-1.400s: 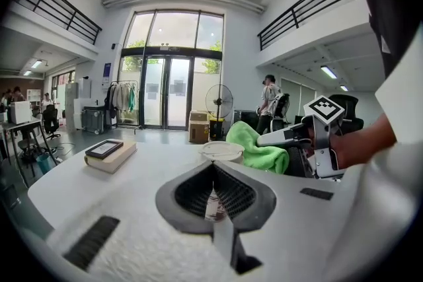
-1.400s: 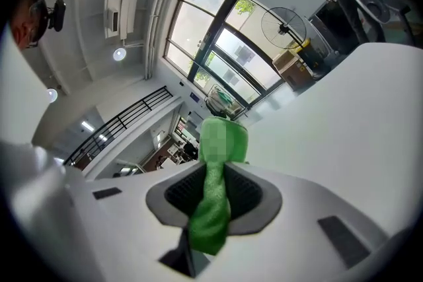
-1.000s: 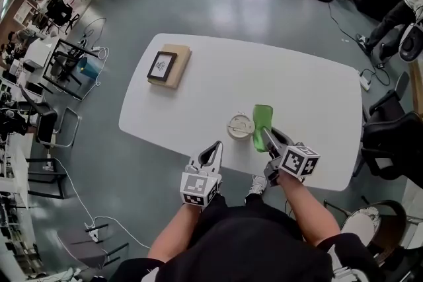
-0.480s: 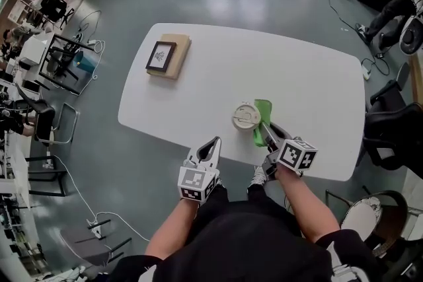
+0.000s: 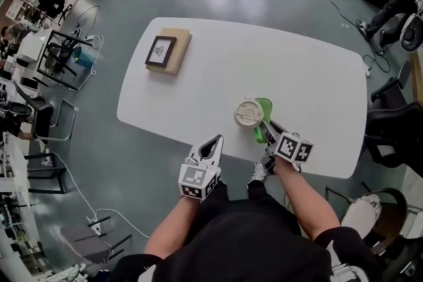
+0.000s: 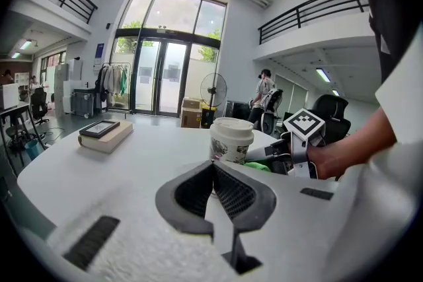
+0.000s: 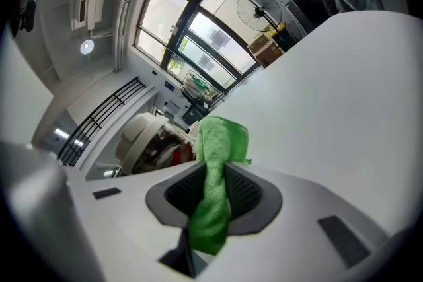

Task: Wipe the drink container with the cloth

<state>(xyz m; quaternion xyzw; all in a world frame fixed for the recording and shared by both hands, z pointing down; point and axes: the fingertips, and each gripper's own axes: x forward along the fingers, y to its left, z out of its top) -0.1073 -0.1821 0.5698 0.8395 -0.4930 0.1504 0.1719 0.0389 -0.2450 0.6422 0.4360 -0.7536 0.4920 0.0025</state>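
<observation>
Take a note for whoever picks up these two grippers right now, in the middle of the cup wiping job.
The left tongs are shut and empty, at the table's near edge, short of the cup.
The right tongs are shut on the green cloth, held at the right side of the lidded paper cup.
The cup stands upright on the white table, near its front edge.
Done: cloth gripped and brought to the cup.
Left: wipe round the cup's wall and lid, perhaps steadying it with the left tongs. How much is already wiped cannot be told.
</observation>
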